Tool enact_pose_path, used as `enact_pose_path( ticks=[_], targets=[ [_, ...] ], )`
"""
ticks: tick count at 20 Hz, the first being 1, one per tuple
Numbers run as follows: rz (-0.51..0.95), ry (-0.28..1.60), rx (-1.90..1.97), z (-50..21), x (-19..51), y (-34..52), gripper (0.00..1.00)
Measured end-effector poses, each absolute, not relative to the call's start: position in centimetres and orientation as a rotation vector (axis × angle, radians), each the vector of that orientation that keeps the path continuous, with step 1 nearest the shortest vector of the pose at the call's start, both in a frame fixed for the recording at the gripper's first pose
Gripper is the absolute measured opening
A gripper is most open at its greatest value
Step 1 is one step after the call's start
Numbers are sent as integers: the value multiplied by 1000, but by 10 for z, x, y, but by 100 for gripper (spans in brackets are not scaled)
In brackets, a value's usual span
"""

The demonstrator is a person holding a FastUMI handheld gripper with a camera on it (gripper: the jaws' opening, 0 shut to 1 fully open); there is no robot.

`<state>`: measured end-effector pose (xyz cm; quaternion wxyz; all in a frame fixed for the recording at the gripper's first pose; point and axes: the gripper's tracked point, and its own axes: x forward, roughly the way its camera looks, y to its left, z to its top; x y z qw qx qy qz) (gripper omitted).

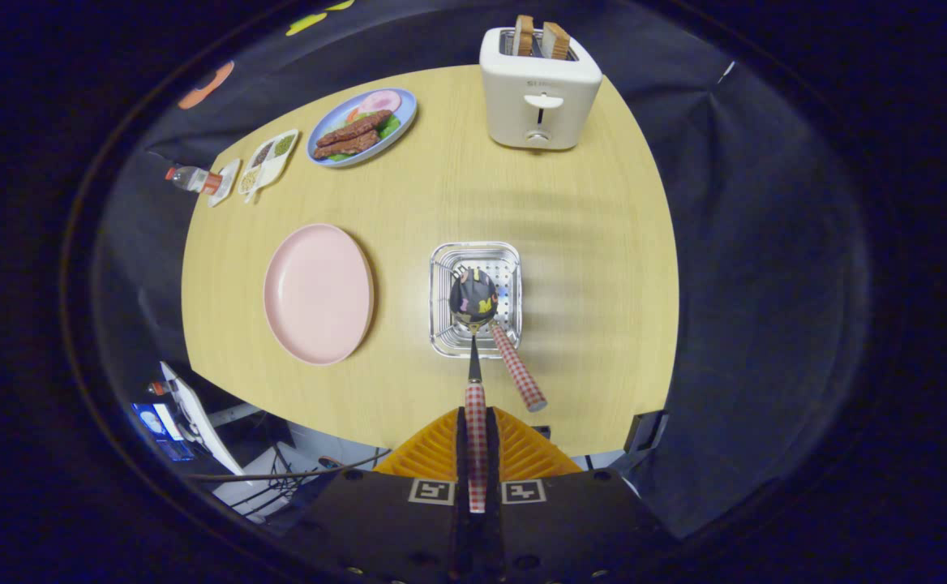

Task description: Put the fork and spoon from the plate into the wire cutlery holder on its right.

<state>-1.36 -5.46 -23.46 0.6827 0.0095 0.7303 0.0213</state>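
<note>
Toward the table's (441, 195) left edge sits the pink plate (319, 293), bare. Right of it, near the front edge, stands the wire cutlery holder (475, 298), a checked-handled fork (516, 369) leaning out of it. The gripper (476, 438) hangs above, jaws closed tight on the spoon (473, 298), its bowl over the holder. A toaster (538, 91) stands at the far edge.
</note>
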Motion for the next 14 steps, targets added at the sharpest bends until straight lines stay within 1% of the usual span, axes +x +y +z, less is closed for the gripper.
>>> enact_pose_path(
  ticks=[8, 9, 14],
  targets=[
    [5, 1722, 37, -249, -2, -48, 6],
    [-2, 1729, 43, -251, 0, -47, 9],
    [-19, 1714, 52, -254, 15, -46, 11]
  ],
)
